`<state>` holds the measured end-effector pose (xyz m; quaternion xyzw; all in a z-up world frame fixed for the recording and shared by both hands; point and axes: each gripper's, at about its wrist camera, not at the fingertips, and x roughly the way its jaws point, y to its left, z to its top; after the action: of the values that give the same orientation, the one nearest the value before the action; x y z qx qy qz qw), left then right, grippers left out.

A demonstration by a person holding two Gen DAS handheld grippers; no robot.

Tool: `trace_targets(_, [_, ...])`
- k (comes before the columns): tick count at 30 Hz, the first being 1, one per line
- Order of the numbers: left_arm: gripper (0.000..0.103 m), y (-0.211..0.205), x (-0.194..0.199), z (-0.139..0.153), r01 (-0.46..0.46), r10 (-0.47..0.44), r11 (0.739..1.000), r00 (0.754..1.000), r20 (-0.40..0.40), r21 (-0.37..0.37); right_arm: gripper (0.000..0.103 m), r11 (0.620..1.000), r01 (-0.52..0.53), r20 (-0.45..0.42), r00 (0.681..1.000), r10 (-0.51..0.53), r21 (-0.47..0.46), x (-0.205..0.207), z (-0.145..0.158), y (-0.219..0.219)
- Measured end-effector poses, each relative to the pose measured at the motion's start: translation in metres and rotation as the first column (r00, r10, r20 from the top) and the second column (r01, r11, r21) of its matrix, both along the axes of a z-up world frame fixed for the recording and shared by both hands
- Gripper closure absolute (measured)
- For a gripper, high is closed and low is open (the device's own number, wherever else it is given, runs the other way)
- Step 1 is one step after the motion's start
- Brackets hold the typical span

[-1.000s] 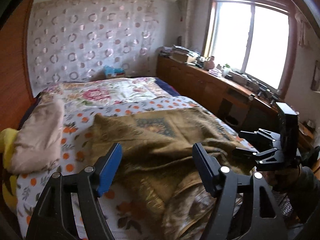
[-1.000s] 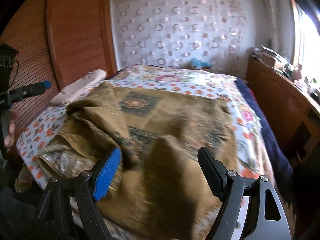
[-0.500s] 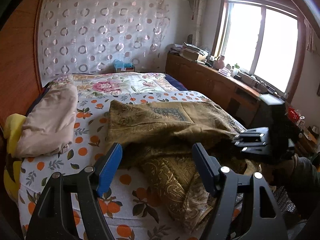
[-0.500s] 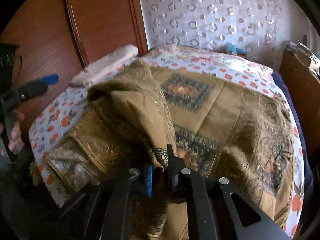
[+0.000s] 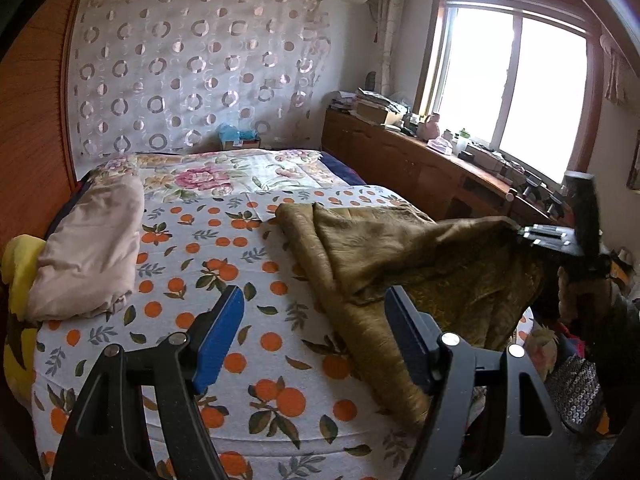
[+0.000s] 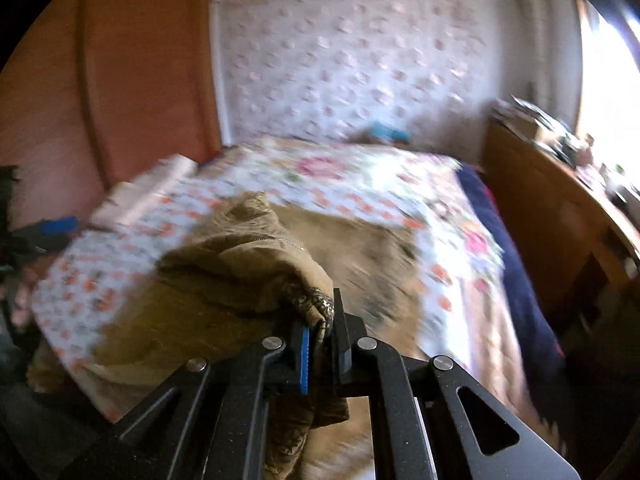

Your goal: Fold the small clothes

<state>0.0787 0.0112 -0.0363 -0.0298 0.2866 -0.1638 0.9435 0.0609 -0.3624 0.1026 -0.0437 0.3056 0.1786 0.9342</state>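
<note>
One corner of the olive-brown brocade cloth (image 6: 248, 280) is pinched in the right gripper (image 6: 320, 344) and lifted off the orange-print bed sheet (image 5: 224, 280), while the left gripper (image 5: 316, 340) is held wide and empty; slippage is risked, the hem being thinly caught.

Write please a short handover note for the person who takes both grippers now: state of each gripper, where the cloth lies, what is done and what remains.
Right gripper: shut on an edge of the olive-brown patterned cloth, lifting it above the bed.
Left gripper: open and empty, over the orange-print bedsheet.
Cloth: rumpled, partly on the bed, its near end hanging over the bed's edge.
A folded beige cloth lies by the headboard.
Done: one edge gripped.
Left: probably take a second edge with the left gripper, spread the cloth flat, fold it.
</note>
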Motion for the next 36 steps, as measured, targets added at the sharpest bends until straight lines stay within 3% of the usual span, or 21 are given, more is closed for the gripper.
trace_targets(3, [0.029, -0.004, 0.002, -0.002, 0.007, -0.007, 1.000, 1.000, -0.006, 0.003, 0.095, 1.000, 0.020, -0.062, 0.998, -0.021, -0.021, 0.009, -0.023, -0.007])
trace_targets(8, [0.029, -0.009, 0.002, -0.003, 0.014, -0.013, 1.000, 1.000, -0.012, 0.005, 0.057, 0.996, 0.047, -0.038, 0.998, -0.050, -0.073, 0.010, -0.024, 0.005])
trace_targets(10, [0.029, -0.012, 0.001, -0.003, 0.017, -0.017, 1.000, 1.000, -0.011, 0.007, 0.052, 0.998, 0.033, -0.020, 0.999, -0.034, -0.057, 0.008, -0.017, 0.009])
trace_targets(15, [0.029, -0.017, 0.000, -0.006, 0.019, -0.019, 1.000, 1.000, -0.012, 0.008, 0.050, 0.998, -0.025, 0.048, 0.998, 0.027, -0.059, -0.021, -0.006, 0.020])
trace_targets(20, [0.029, -0.022, 0.000, -0.009, 0.024, -0.023, 1.000, 1.000, -0.020, 0.017, 0.050, 0.991, -0.105, 0.044, 0.993, 0.109, -0.080, 0.000, -0.002, 0.060])
trace_targets(26, [0.029, -0.025, -0.002, -0.011, 0.023, -0.023, 0.999, 1.000, -0.020, 0.032, 0.050, 0.966, -0.234, -0.045, 0.972, 0.230, -0.110, 0.043, -0.029, 0.116])
trace_targets(29, [0.029, -0.025, -0.002, -0.011, 0.020, -0.020, 0.999, 1.000, -0.020, 0.033, 0.050, 0.946, -0.311, -0.108, 0.947, 0.301, -0.093, 0.057, -0.040, 0.135])
trace_targets(36, [0.029, -0.024, -0.005, -0.013, 0.023, -0.023, 0.999, 0.999, -0.029, 0.031, 0.050, 0.907, -0.400, -0.219, 0.904, 0.367, -0.132, 0.091, -0.067, 0.172])
